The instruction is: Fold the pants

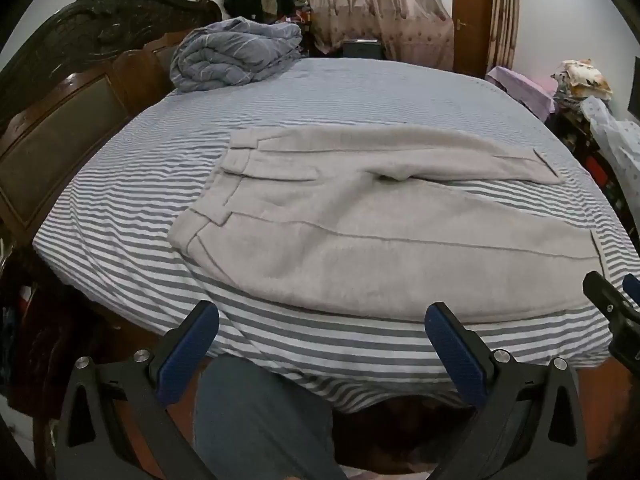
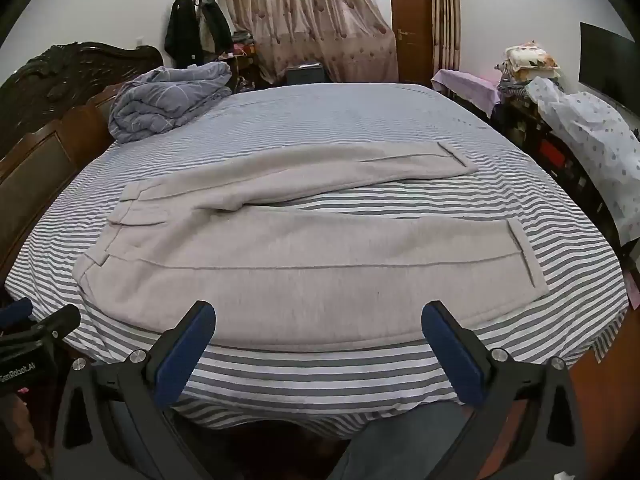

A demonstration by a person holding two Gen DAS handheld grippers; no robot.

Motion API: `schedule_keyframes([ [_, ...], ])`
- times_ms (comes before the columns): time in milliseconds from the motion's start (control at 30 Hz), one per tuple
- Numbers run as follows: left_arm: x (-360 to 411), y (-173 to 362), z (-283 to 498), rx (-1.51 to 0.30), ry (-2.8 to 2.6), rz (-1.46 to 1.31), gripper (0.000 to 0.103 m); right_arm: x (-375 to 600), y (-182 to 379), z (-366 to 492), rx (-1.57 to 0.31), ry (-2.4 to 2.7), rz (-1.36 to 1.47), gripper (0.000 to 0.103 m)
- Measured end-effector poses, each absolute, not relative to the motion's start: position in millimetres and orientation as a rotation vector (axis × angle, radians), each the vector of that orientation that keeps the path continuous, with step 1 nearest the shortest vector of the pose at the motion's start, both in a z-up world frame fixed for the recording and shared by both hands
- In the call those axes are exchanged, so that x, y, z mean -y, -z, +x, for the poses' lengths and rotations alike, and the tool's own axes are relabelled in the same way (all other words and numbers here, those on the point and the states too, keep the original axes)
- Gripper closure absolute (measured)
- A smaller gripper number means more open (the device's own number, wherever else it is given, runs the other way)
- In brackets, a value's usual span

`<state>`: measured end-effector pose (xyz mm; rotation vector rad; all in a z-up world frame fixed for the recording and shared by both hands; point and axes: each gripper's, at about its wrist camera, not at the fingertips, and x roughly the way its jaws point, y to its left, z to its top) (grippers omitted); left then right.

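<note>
Grey pants point(image 1: 360, 232) lay flat on striped bed point(image 1: 120, 248), legs spread apart. Left claw point(image 1: 320, 330) wide open, empty. Right claw point(image 2: 318, 328) wide open, empty.

There was one bed point(image 2: 320, 128) with one striped sheet point(image 2: 304, 376) over it. On the bed lay one pair of grey pants point(image 2: 280, 264), with two legs spread apart. One rolled blue quilt point(image 2: 168, 104) sat at the bed's far corner by the one dark carved headboard point(image 2: 60, 92). Two tools were at the near edge of the bed: the left tool point(image 1: 322, 336) and the right tool point(image 2: 319, 332), each with two blue-padded fingers spread wide and nothing between them. Beyond the bed hung two curtains point(image 2: 316, 28), one broad and one narrow, with one brown door point(image 2: 412, 28) between them. One rack of dark coats point(image 2: 196, 28) stood behind the quilt.
</note>
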<state>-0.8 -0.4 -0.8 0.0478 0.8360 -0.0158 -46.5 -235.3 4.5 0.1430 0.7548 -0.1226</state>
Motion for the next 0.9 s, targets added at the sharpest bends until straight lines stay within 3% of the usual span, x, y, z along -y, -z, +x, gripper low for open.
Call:
schedule_keyframes([
  [900,0.9,21.7,4.5,-0.901,0.058,0.027,0.001,232.6,12.8,-40.8,-0.805,0.110,0.153,0.001],
])
